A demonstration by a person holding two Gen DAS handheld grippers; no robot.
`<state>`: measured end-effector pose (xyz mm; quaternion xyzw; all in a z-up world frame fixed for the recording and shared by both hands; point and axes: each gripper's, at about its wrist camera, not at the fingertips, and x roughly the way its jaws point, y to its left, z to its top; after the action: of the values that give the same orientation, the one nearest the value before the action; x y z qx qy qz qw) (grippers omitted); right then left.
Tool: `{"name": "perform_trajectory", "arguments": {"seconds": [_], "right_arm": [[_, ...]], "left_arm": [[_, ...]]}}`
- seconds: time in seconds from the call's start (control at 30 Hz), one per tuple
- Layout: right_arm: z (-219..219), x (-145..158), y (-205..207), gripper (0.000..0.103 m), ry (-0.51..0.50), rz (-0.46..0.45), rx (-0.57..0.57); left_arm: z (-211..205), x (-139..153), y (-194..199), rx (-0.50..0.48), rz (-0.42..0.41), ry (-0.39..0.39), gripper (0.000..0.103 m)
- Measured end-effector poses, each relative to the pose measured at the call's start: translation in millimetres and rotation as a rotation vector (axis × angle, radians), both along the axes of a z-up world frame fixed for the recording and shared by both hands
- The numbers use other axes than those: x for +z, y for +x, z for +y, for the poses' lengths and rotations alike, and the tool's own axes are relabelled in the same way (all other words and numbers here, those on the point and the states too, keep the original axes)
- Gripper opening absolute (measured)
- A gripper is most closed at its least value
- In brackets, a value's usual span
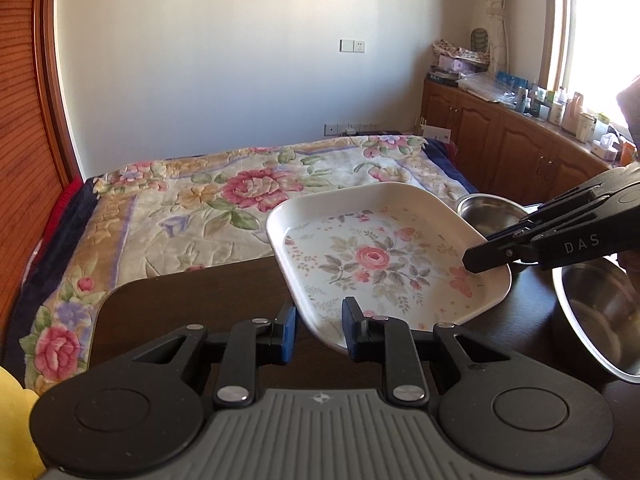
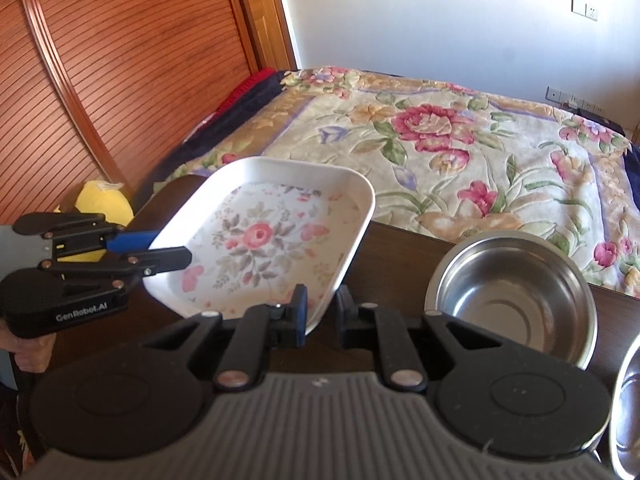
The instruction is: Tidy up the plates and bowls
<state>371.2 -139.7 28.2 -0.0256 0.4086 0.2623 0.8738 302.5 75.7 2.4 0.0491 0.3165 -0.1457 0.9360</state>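
A white rectangular plate with a rose print (image 1: 380, 260) (image 2: 264, 240) is held tilted above the dark table (image 1: 180, 304). My left gripper (image 1: 319, 330) has its jaws on either side of the plate's near-left rim, as the right wrist view (image 2: 160, 250) also shows. My right gripper (image 2: 322, 316) is closed on the plate's opposite rim and appears in the left wrist view (image 1: 486, 258). A steel bowl (image 2: 512, 296) (image 1: 490, 210) sits on the table to the right of the plate. A second steel bowl (image 1: 600, 316) (image 2: 628, 412) stands nearer.
A bed with a floral blanket (image 1: 240, 200) (image 2: 460, 140) lies right behind the table. A yellow plush toy (image 2: 104, 208) sits at the left. Wooden cabinets (image 1: 500, 136) with clutter stand at the right under a window.
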Motion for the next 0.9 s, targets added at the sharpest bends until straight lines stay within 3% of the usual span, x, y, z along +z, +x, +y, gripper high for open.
{"name": "perform_trajectory", "arguments": {"seconds": [0.9], "right_arm": [[-18.5,30.0,-85.3,0.015,0.040,-0.073,0.036]], "left_arm": [[-0.7,32.9,-103.9,-0.025,-0.072,0.007,0.026]]}}
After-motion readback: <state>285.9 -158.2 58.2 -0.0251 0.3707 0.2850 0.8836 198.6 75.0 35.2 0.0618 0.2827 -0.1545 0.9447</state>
